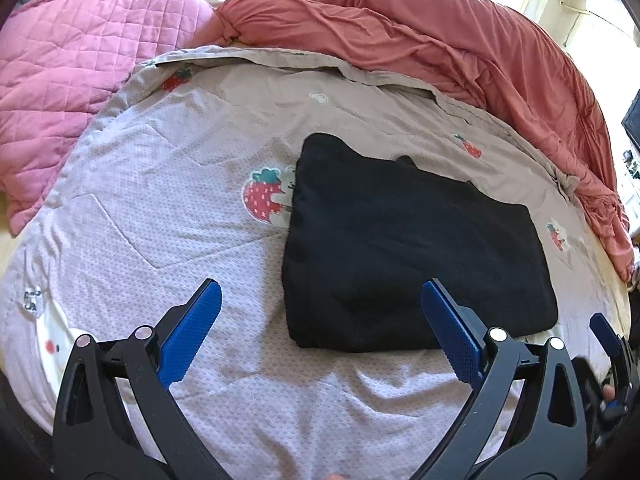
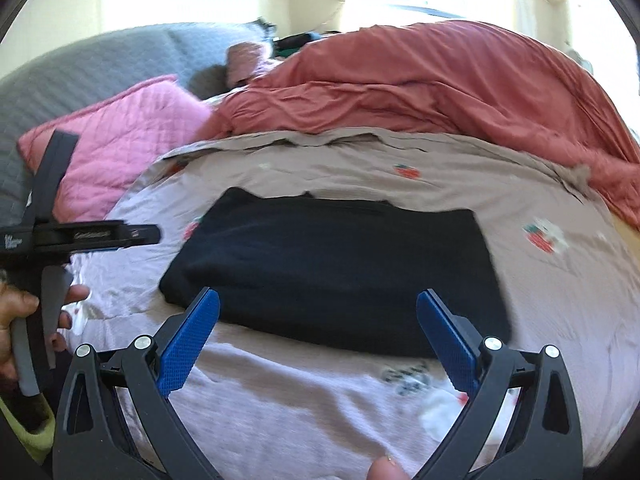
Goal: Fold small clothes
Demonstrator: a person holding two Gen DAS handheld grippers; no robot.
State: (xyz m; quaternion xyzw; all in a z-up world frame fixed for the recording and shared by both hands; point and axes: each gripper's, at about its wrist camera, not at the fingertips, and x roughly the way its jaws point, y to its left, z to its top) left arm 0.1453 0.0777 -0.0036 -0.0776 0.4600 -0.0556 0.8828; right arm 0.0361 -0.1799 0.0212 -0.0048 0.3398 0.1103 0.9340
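Pink quilt (image 1: 80, 60), rust duvet (image 1: 460, 48), strawberry-print sheet (image 1: 180, 200)

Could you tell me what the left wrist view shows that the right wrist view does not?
Only the left wrist view shows the big strawberry print beside the black folded garment and the open left gripper. Only the right wrist view shows the grey quilt and the hand holding the other gripper. Both show the garment, pink pillow, red duvet, and open jaws holding nothing.

Bare bed (image 1: 192, 216) lies open left of and before the black garment (image 1: 400, 240); pink quilt (image 1: 72, 80) and red duvet (image 1: 460, 48) wall the far side.
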